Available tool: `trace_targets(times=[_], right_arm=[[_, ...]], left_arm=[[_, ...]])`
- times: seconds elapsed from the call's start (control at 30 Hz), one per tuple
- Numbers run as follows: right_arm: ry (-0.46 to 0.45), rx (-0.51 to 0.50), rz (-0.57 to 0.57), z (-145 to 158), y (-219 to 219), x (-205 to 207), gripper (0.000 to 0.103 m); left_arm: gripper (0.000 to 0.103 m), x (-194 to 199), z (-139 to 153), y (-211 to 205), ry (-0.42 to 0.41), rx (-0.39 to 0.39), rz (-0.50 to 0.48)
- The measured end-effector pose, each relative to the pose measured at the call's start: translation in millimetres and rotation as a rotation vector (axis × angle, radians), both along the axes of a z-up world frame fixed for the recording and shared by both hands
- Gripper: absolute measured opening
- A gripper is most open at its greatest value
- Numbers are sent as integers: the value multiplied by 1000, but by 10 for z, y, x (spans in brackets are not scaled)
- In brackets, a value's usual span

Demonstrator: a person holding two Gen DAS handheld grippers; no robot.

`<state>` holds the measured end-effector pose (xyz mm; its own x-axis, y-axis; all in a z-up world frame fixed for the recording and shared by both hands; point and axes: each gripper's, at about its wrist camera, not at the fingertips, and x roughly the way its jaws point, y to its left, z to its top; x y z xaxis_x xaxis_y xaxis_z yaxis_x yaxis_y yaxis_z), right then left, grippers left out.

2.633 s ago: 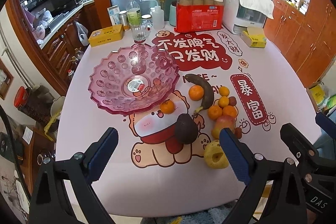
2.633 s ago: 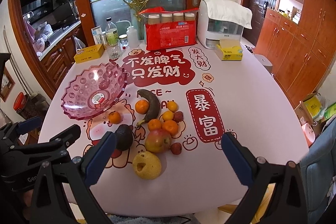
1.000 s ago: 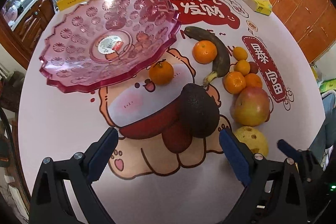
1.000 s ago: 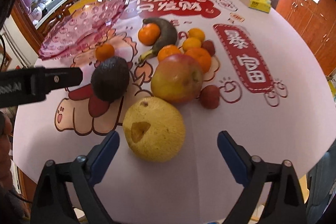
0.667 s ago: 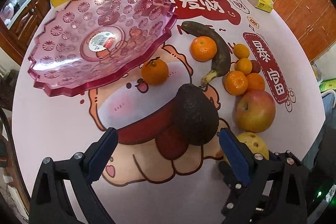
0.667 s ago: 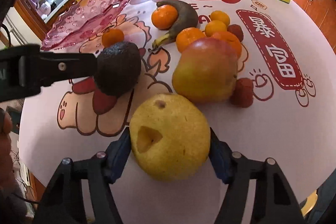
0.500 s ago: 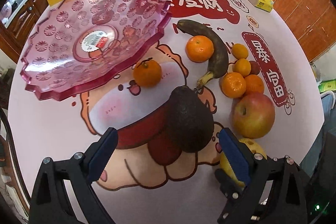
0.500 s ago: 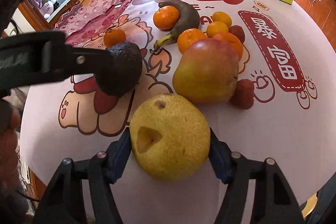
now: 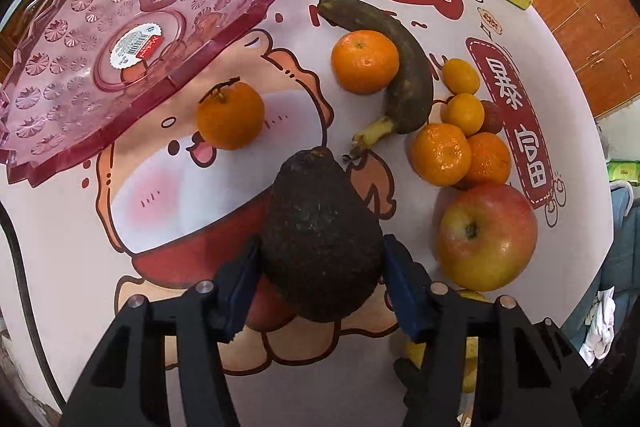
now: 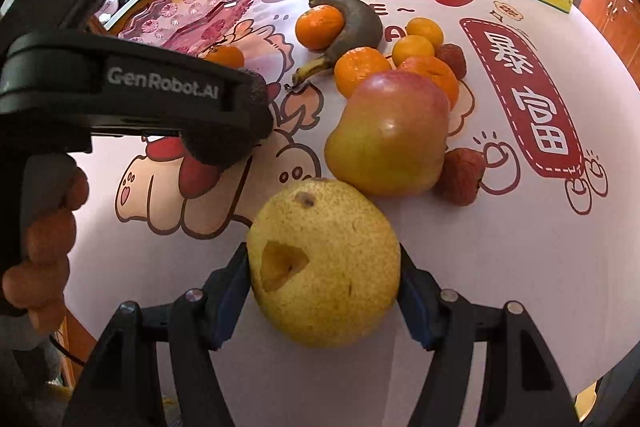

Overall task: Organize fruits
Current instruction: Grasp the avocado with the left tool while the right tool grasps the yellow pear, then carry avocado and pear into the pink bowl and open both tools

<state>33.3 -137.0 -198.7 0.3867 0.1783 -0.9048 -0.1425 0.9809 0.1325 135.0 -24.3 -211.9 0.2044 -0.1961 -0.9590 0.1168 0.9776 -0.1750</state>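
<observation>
Both grippers grasp fruit on the printed tablecloth (image 9: 60, 247); nothing yet lies in the pink bowl (image 9: 72, 67). The left gripper (image 9: 322, 281) has just been closing, and its blue pads now press the flanks of the dark avocado (image 9: 320, 239), which sits just in front of the bowl's near rim. The right gripper (image 10: 323, 291) has also just narrowed and clamps the yellow pear (image 10: 324, 267), which lies farther from the bowl than the avocado and touches the red-yellow apple (image 10: 390, 135). Whether either fruit has left the cloth cannot be told.

By this reading the task has barely begun: only a sticker shows inside the bowl. Left outside it are the banana (image 9: 400, 67), a stemmed mandarin (image 9: 230, 115) beside the bowl's rim, a larger orange (image 9: 364, 61) against the banana, a cluster of small citrus (image 9: 460, 143) beyond, and two reddish lychee-like fruits (image 10: 460, 175).

In the left view the pear is almost wholly hidden behind the gripper; in the right view the left tool covers most of the avocado.
</observation>
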Motion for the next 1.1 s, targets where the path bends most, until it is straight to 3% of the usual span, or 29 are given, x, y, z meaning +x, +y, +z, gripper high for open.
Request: trace_targets(times=[0.33,0.63,0.9,1.1], right_arm=[[-23,-2,70,138,60,9,67],[-83,-15,148,474,276,76,67],[-214,-39,203,1167,530,329,67],[-300,-43,213,1698,711,720,67]], left_arm=[[56,-180,147,52,-28,37,-11],[56,-379,901,343,-174,36,-9],[56,-297,1699,831,-352,94,60],[56,-80,2041,1245,-433,148,121]])
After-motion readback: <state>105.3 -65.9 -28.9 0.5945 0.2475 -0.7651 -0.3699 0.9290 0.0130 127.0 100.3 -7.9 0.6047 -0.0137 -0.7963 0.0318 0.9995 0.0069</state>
